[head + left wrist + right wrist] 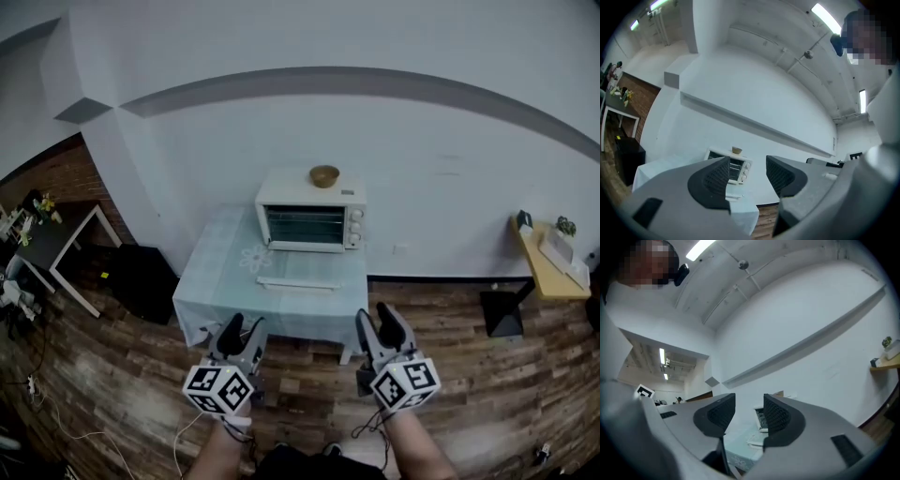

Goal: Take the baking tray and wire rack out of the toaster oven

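The white toaster oven [309,220] stands at the back of a table covered with a pale cloth [216,281], its glass door shut. Faint horizontal bars show through the glass; the tray and rack cannot be told apart. A small brown bowl [324,175] sits on the oven's top. My left gripper [243,328] and right gripper [375,317] hang side by side over the floor, well short of the table, both open and empty. The oven [737,169] shows far off between the left jaws [747,172] and again [760,418] between the right jaws [749,412].
A flat pale object [298,281] lies on the cloth in front of the oven. A black box [141,278] stands left of the table, with a dark desk [58,242] further left. A wooden shelf [542,261] and a black stand [503,315] are at the right.
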`<state>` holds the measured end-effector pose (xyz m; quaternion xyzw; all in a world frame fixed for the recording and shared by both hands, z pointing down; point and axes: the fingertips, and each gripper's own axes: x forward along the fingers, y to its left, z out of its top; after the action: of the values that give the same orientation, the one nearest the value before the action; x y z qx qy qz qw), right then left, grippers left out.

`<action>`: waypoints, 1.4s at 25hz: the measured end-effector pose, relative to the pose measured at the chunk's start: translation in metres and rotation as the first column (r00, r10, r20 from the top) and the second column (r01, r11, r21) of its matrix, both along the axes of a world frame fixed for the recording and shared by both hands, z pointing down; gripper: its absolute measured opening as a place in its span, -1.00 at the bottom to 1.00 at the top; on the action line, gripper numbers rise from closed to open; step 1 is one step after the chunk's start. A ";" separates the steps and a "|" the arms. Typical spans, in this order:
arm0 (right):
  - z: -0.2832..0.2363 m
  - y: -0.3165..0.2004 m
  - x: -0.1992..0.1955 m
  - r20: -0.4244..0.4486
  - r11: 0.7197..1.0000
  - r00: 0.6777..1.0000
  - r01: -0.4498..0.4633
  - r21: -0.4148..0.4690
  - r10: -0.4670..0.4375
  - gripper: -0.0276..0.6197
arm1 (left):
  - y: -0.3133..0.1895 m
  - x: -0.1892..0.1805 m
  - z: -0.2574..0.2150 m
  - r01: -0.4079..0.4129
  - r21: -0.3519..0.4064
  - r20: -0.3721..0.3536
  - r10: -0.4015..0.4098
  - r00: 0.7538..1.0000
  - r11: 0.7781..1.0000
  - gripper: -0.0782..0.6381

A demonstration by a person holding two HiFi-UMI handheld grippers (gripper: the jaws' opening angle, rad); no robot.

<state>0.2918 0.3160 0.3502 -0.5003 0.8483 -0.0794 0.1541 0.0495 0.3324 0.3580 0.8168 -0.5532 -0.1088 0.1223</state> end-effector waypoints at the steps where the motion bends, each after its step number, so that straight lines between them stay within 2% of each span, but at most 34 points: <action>1: 0.003 -0.003 0.002 0.021 1.000 1.000 0.011 -0.011 -0.010 -0.36 | 0.001 0.003 0.003 -0.002 -0.009 -0.012 0.001 1.000 1.000 -0.14; 8: 0.022 -0.023 0.011 0.119 0.995 0.991 0.063 -0.072 -0.054 -0.37 | -0.010 0.012 0.028 0.000 -0.079 -0.066 -0.005 0.998 0.997 -0.14; 11: 0.035 -0.039 0.017 0.164 0.992 0.986 0.059 -0.112 -0.040 -0.38 | -0.025 0.011 0.040 -0.025 -0.117 -0.144 0.008 0.990 0.993 -0.14; 14: 0.047 -0.056 0.016 0.214 0.987 0.976 0.066 -0.147 -0.033 -0.38 | -0.045 0.004 0.053 -0.048 -0.153 -0.240 0.010 0.971 0.987 -0.14; 17: 0.053 -0.076 0.013 0.267 0.982 0.963 0.072 -0.175 -0.023 -0.39 | -0.068 -0.003 0.063 -0.062 -0.171 -0.275 0.013 0.961 0.983 -0.15; 20: 0.052 -0.101 0.003 0.303 0.981 0.953 0.078 -0.180 -0.020 -0.40 | -0.099 -0.012 0.069 -0.081 -0.183 -0.302 0.023 0.953 0.980 -0.15; 25: 0.073 -0.158 -0.021 0.285 0.969 0.957 0.023 -0.247 0.050 -0.41 | -0.162 -0.038 0.075 -0.138 -0.182 -0.318 0.074 0.945 0.974 -0.15; 28: 0.070 -0.189 -0.044 0.304 0.969 0.951 0.020 -0.248 0.058 -0.41 | -0.199 -0.057 0.080 -0.169 -0.188 -0.325 0.101 0.940 0.968 -0.15; 35: 0.075 -0.240 -0.089 0.329 0.959 0.936 -0.030 -0.282 0.126 -0.44 | -0.267 -0.099 0.091 -0.252 -0.190 -0.386 0.164 0.908 0.949 -0.15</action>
<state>0.2033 0.0761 0.4248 -0.5288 0.7684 -0.2752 0.2328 -0.0494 0.0657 0.4493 0.8165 -0.4387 -0.1788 0.3301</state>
